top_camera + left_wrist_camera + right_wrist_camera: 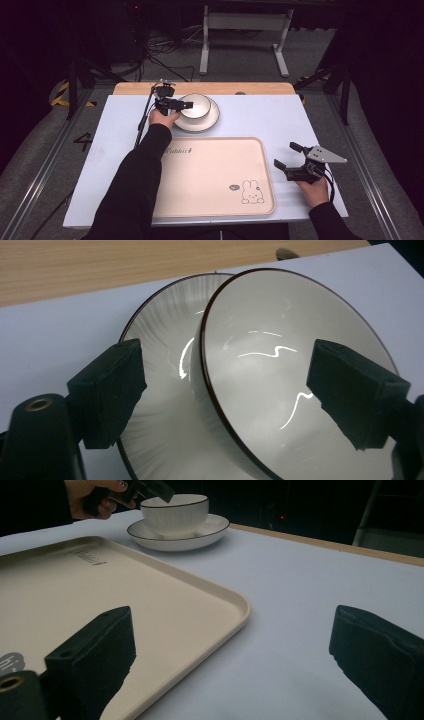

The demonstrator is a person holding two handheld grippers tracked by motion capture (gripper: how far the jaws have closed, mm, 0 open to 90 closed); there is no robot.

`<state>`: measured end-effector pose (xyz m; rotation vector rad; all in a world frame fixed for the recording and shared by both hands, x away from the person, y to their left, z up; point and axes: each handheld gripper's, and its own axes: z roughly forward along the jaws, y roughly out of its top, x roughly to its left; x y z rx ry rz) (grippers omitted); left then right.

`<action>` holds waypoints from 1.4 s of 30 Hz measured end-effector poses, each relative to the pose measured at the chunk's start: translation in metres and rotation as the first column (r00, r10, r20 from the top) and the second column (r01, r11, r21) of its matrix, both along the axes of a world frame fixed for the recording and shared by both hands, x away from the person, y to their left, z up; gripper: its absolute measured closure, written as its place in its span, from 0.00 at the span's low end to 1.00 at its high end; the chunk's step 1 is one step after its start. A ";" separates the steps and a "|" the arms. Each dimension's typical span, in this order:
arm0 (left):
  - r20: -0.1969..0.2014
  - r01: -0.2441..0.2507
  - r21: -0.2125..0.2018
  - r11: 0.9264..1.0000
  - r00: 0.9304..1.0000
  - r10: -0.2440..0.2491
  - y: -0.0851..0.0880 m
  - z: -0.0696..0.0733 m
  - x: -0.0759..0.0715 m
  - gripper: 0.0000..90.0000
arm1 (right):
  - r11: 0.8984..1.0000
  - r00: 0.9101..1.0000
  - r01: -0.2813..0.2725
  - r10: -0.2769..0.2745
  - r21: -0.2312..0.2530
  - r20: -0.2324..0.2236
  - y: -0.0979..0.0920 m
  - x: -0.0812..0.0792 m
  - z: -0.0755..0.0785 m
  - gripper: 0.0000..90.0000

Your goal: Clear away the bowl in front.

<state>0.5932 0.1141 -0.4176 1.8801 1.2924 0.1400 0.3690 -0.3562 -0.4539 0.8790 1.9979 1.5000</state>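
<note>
A white bowl (196, 105) with a dark rim sits on a matching plate (206, 122) at the back of the table. My left gripper (179, 103) is open at the bowl's left side. In the left gripper view the bowl (280, 365) fills the right half; one jaw hangs over the plate (160, 340) outside the rim, the other over the bowl's inside. A beige tray (210, 175) with a rabbit drawing lies in front, with nothing on it. My right gripper (286, 155) is open just right of the tray, low over the table, its jaws spanning the tray's corner (220, 610).
The pale table top (280, 120) has bare room to the right of the plate and tray. A wooden strip (200, 88) runs along its back edge. A metal desk frame (245, 30) and cables stand on the floor beyond.
</note>
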 end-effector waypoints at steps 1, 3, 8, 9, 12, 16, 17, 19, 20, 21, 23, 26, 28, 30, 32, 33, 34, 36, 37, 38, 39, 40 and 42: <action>-0.009 -0.003 0.003 1.000 1.000 0.003 0.000 -0.001 0.001 0.20 | 1.000 1.000 0.001 -0.001 0.000 -0.001 0.000 0.000 0.000 0.06; -0.028 -0.007 0.006 1.000 1.000 0.007 0.001 -0.003 0.002 0.23 | 1.000 1.000 0.001 -0.001 0.000 0.000 0.000 0.000 0.000 0.06; -0.064 -0.022 0.009 1.000 0.998 0.022 0.001 -0.004 0.003 0.30 | 1.000 1.000 0.001 -0.001 -0.002 0.001 0.000 0.000 0.000 0.06; -0.069 -0.027 0.013 1.000 0.997 0.028 0.001 -0.005 0.003 0.33 | 1.000 1.000 0.000 0.000 -0.001 0.002 0.000 0.000 0.000 0.06; -0.086 -0.035 0.015 0.999 0.996 0.036 0.000 -0.006 0.004 0.37 | 1.000 1.000 -0.002 0.002 -0.006 0.004 0.000 0.000 0.000 0.06; -0.107 -0.038 0.017 0.999 0.994 0.039 -0.002 -0.007 0.004 0.44 | 1.000 1.000 -0.002 0.002 -0.007 0.005 0.001 0.000 0.000 0.06; -0.114 -0.041 0.018 0.999 0.993 0.043 -0.002 -0.007 0.004 0.45 | 1.000 1.000 -0.003 0.003 -0.005 0.005 0.001 0.000 0.000 0.06; -0.123 -0.051 0.016 0.999 0.991 0.052 -0.002 -0.008 0.004 0.46 | 1.000 1.000 -0.003 0.003 -0.006 0.004 0.001 0.000 0.000 0.06; -0.134 -0.057 0.016 0.998 0.989 0.058 -0.002 -0.008 0.004 0.47 | 1.000 1.000 -0.003 0.003 -0.007 0.005 0.001 0.000 0.000 0.06; -0.140 -0.062 0.012 0.998 0.988 0.063 -0.002 -0.009 0.005 0.49 | 1.000 1.000 -0.003 0.003 -0.007 0.005 0.001 0.000 0.000 0.06; -0.163 -0.071 0.001 0.997 0.984 0.070 -0.002 -0.009 0.005 0.54 | 1.000 1.000 -0.004 0.004 -0.008 0.005 0.001 0.000 0.000 0.06; -0.189 -0.077 -0.036 0.996 0.980 0.069 -0.002 -0.010 0.005 0.63 | 1.000 1.000 -0.004 0.004 -0.008 0.004 0.001 0.000 0.000 0.06; -0.198 -0.096 -0.046 0.994 0.977 0.085 -0.002 -0.009 0.005 0.68 | 1.000 1.000 -0.007 0.007 -0.009 0.003 0.001 0.000 0.000 0.06; -0.205 -0.103 -0.048 0.994 0.975 0.091 -0.003 -0.010 0.005 0.71 | 1.000 1.000 -0.006 0.006 -0.009 0.003 0.001 0.000 0.000 0.06; -0.210 -0.106 -0.042 0.993 0.973 0.095 -0.005 -0.010 0.005 0.74 | 1.000 1.000 -0.005 0.005 -0.009 0.004 0.001 0.000 0.000 0.06; -0.213 -0.111 -0.036 0.993 0.972 0.101 -0.005 -0.010 0.005 0.75 | 1.000 1.000 -0.006 0.006 -0.009 0.004 0.001 0.000 0.000 0.06; -0.213 -0.116 -0.031 0.993 0.971 0.107 -0.006 -0.011 0.005 0.76 | 1.000 1.000 -0.007 0.007 -0.007 0.004 0.001 0.000 0.000 0.06; -0.216 -0.124 -0.038 0.992 0.970 0.113 -0.005 -0.011 0.006 0.78 | 1.000 1.000 -0.006 0.006 -0.008 0.004 0.001 0.000 0.000 0.06; -0.214 -0.127 -0.036 0.991 0.970 0.116 -0.006 -0.011 0.006 0.79 | 1.000 1.000 -0.006 0.006 -0.008 0.004 0.001 -0.001 0.000 0.06; -0.213 -0.133 -0.033 0.991 0.969 0.124 -0.006 -0.011 0.006 0.80 | 1.000 1.000 -0.006 0.006 -0.008 0.004 0.001 -0.001 0.000 0.06; -0.208 -0.138 -0.030 0.990 0.970 0.129 -0.006 -0.011 0.006 0.82 | 1.000 1.000 -0.006 0.006 -0.008 0.004 0.001 -0.001 0.000 0.06; -0.200 -0.142 -0.022 0.990 0.971 0.135 -0.006 -0.010 0.005 0.83 | 1.000 1.000 -0.006 0.006 -0.008 0.004 0.001 -0.001 0.000 0.06; -0.190 -0.152 -0.015 0.988 0.971 0.146 -0.007 -0.010 0.004 0.86 | 1.000 1.000 -0.008 0.008 -0.007 0.006 0.001 0.000 0.000 0.06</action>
